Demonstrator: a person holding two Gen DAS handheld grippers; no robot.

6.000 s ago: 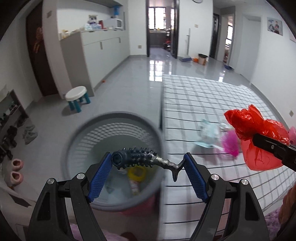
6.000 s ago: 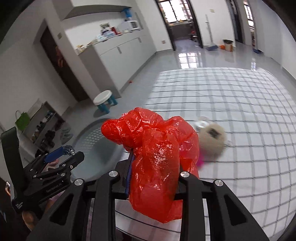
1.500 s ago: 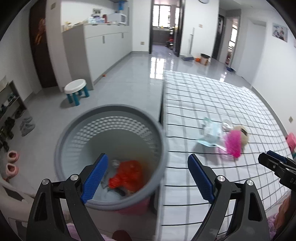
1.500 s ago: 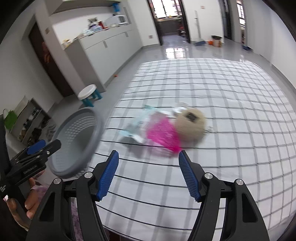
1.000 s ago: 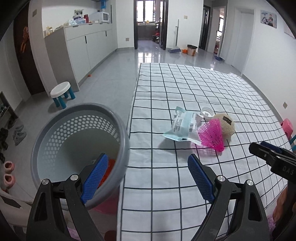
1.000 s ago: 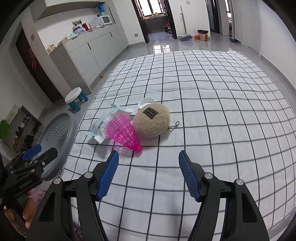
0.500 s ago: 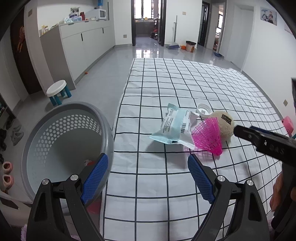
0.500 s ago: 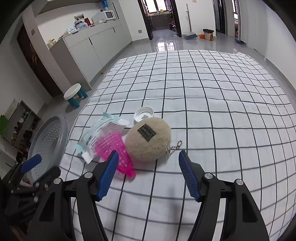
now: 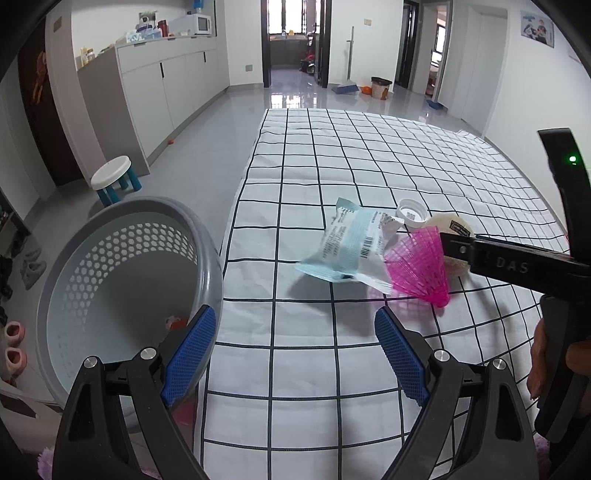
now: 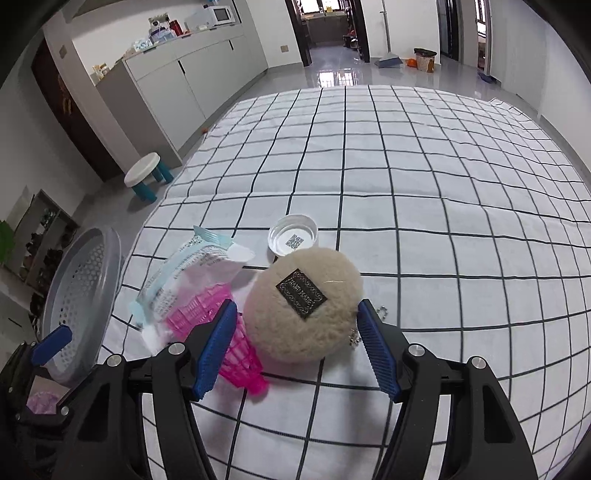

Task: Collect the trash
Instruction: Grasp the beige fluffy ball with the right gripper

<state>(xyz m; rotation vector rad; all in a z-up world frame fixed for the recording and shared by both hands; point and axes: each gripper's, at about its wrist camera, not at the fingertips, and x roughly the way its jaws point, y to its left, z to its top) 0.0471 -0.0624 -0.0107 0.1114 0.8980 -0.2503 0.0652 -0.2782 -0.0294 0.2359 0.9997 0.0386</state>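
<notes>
With our right gripper [image 10: 295,345] spread wide around the soft, light plush ball [image 10: 303,304] on the checked bed [image 10: 443,206], we should pinch its squashy middle, our left gripper [image 9: 293,356] wide and empty near the basket [image 9: 122,280].

White walls, glossy grey tile floor [image 9: 207,147] reflecting daylight from a far window [image 9: 291,16]. Grey cabinet run [image 9: 162,85] along left wall, microwave [image 9: 197,24] on top. Small white stool [image 9: 112,177] with teal legs beside it; dark doorways at rear.
</notes>
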